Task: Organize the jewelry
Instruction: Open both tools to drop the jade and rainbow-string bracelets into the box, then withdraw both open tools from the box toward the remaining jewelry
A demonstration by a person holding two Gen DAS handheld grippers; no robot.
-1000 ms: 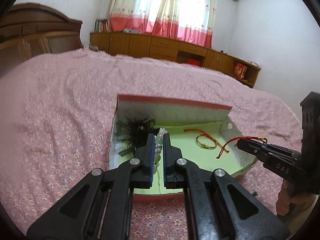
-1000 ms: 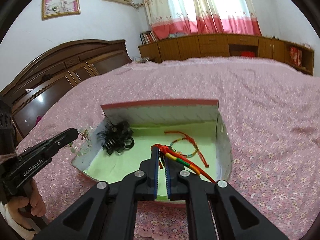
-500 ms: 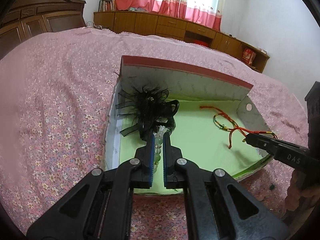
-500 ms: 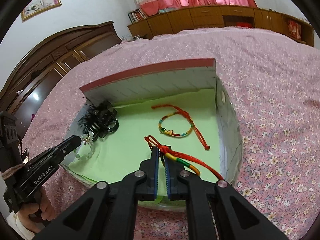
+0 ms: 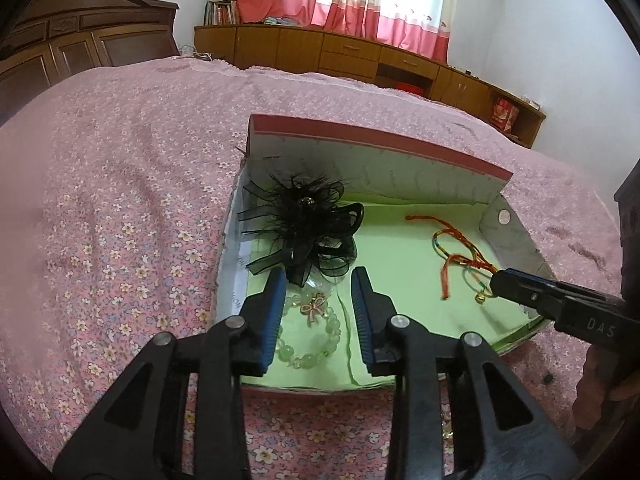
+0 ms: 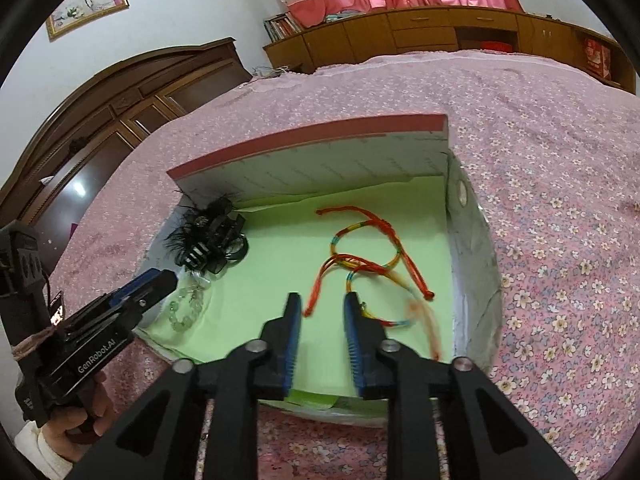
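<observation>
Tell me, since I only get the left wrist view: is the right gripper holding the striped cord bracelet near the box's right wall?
Observer: No. In the right wrist view the right gripper has its jaws apart; they have just been opening. The striped cord bracelet lies loose on the green lining by the tips, and nothing is pinched.
Operator: Is the black feathery piece just a bow?
Observer: It is a black hair clip; its comb teeth show below the feathers from that side.
</observation>
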